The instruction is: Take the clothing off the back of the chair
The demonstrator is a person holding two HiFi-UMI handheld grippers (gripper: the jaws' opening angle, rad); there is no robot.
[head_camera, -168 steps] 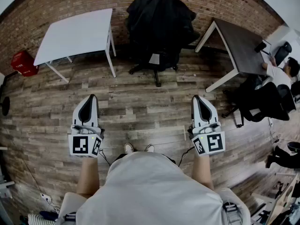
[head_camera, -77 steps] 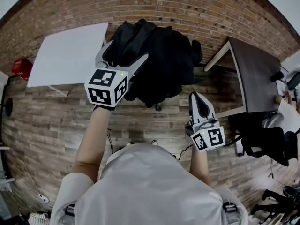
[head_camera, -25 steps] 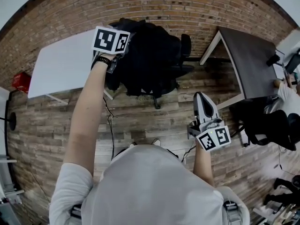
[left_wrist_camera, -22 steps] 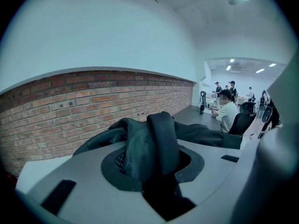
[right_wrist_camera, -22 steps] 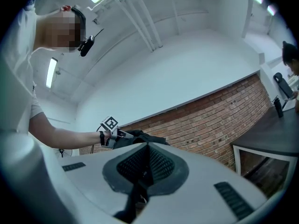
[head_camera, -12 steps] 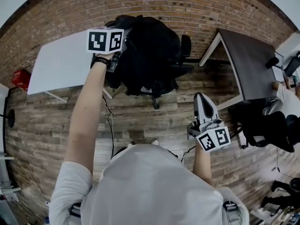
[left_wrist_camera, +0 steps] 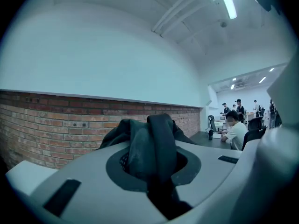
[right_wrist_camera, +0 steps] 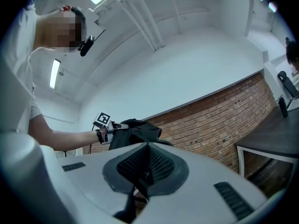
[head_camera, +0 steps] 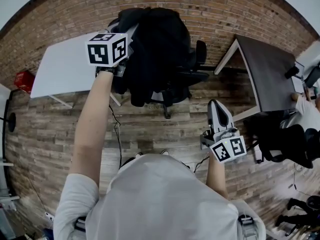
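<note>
Moved: my left gripper (head_camera: 129,33) sits higher than a second ago, its jaws just closing on cloth.
Grip: pinching a fold of the black jacket (head_camera: 157,49).
Jacket: mostly draped over the office chair (head_camera: 196,69) back.
Right gripper (head_camera: 216,111): jaws together, empty, low.
Handling: probably soft, limp and light; best held by bunched fabric near the top.

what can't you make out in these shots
Head view: the black clothing covers the chair back, so whether it hangs clear can't be told.
Left gripper view: the left gripper, shut on the black clothing, blocks everything below; no chair shows.
Right gripper view: the right gripper body hides most of the chair.
</note>
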